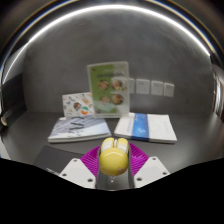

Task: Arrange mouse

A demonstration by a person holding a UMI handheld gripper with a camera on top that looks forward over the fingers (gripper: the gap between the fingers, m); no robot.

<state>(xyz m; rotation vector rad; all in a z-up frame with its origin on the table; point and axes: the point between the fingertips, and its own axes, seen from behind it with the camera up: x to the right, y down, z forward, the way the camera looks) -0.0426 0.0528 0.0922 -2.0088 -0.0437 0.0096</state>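
A yellow mouse (113,156) sits between the two fingers of my gripper (113,160), its rounded back toward the camera. Both magenta pads (92,158) press against its sides, so the gripper is shut on it. The mouse is held above a dark desk surface (40,150); I cannot tell whether it touches the desk.
Beyond the fingers lie a booklet (80,128) on the left and a blue-and-white booklet (146,127) on the right. A green-and-white card (108,88) stands upright behind them, with a smaller leaflet (76,104) beside it. Wall sockets (150,87) are on the back wall.
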